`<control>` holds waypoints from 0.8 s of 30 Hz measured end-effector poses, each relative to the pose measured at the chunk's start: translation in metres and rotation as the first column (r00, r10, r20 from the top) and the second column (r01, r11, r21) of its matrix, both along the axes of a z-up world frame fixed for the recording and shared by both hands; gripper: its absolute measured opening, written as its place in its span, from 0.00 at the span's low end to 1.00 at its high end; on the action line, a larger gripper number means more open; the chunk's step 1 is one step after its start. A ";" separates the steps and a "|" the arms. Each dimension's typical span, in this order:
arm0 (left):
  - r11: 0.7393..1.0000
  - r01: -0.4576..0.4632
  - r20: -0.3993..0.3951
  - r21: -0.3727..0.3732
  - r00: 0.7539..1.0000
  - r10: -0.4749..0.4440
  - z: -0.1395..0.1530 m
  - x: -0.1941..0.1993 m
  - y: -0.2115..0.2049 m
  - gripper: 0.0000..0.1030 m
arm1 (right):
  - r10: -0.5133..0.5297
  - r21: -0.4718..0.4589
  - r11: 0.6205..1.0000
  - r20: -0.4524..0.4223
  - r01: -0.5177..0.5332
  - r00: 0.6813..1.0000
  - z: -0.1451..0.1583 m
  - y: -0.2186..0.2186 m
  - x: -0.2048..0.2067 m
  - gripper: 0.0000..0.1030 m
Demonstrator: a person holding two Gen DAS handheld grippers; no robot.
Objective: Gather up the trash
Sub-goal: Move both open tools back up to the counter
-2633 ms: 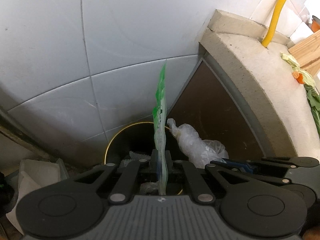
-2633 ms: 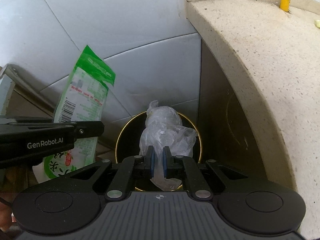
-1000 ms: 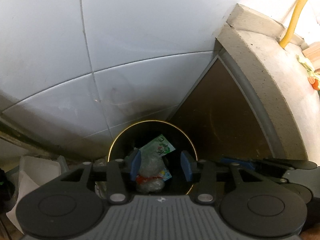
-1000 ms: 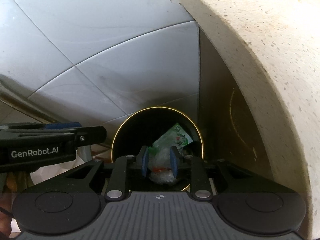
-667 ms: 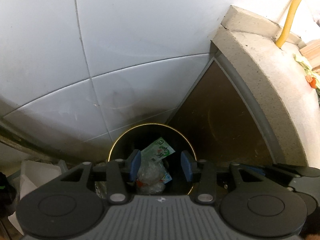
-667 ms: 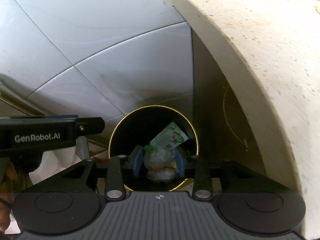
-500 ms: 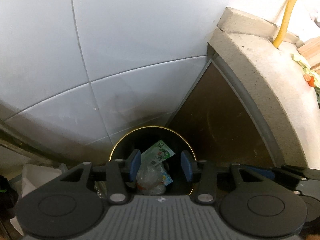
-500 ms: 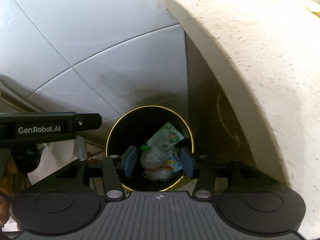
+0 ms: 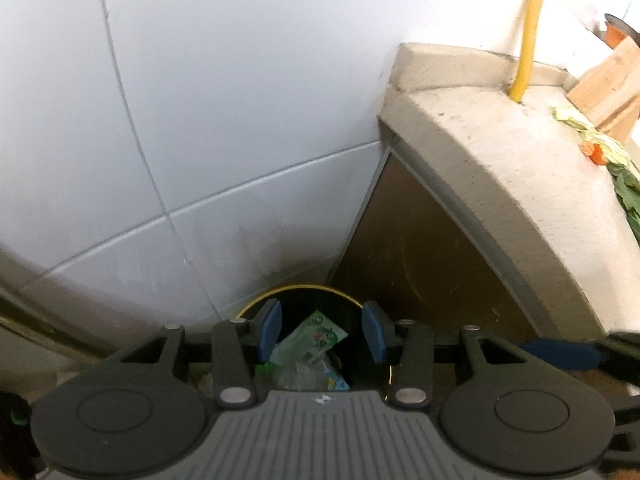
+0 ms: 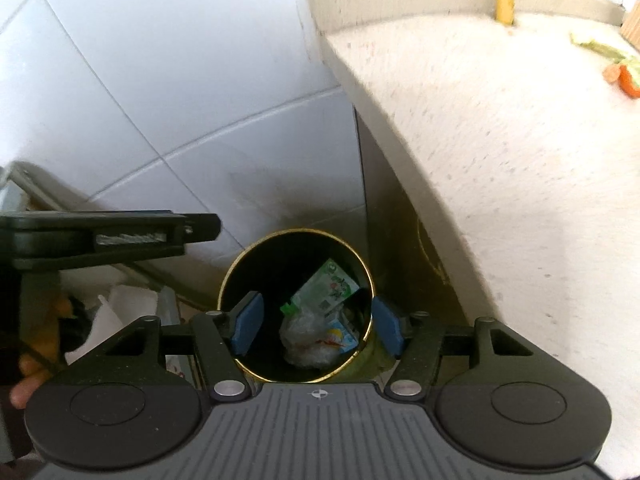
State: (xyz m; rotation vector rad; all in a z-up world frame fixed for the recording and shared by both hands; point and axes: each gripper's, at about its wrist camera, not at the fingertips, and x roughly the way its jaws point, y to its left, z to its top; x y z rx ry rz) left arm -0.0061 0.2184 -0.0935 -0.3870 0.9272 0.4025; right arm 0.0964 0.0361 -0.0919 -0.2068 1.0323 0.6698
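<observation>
Trash, a green printed wrapper (image 10: 326, 286) atop a crumpled clear plastic bag (image 10: 306, 340), lies inside the round black gold-rimmed bin (image 10: 240, 268). Above it, the right tool (image 10: 316, 322) is opening, empty; the left tool (image 9: 320, 330) is parted, empty. A speckled stone counter (image 10: 520, 160) stands beside the bin.

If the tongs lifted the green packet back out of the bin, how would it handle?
The green packet looks flat and thin, so probably light and floppy. Its glossy film may slip between pads. It leans on the crumpled plastic bag, so it would likely shift when nudged.
</observation>
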 end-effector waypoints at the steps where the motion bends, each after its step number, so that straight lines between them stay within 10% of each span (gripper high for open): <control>1: 1.000 0.006 0.006 0.014 1.000 -0.006 0.002 0.001 -0.002 0.38 | 0.000 0.010 1.000 0.019 0.000 1.000 0.007 -0.003 -0.002 0.67; 10: 0.981 0.078 0.085 0.177 0.992 -0.094 0.032 0.002 -0.038 0.38 | -0.064 0.070 0.996 0.155 0.054 0.986 0.054 -0.057 0.000 0.70; 24: 0.926 0.319 0.120 0.203 0.930 -0.347 0.076 0.106 -0.129 0.38 | -0.275 0.095 0.961 0.267 0.258 0.924 0.082 -0.170 0.052 0.74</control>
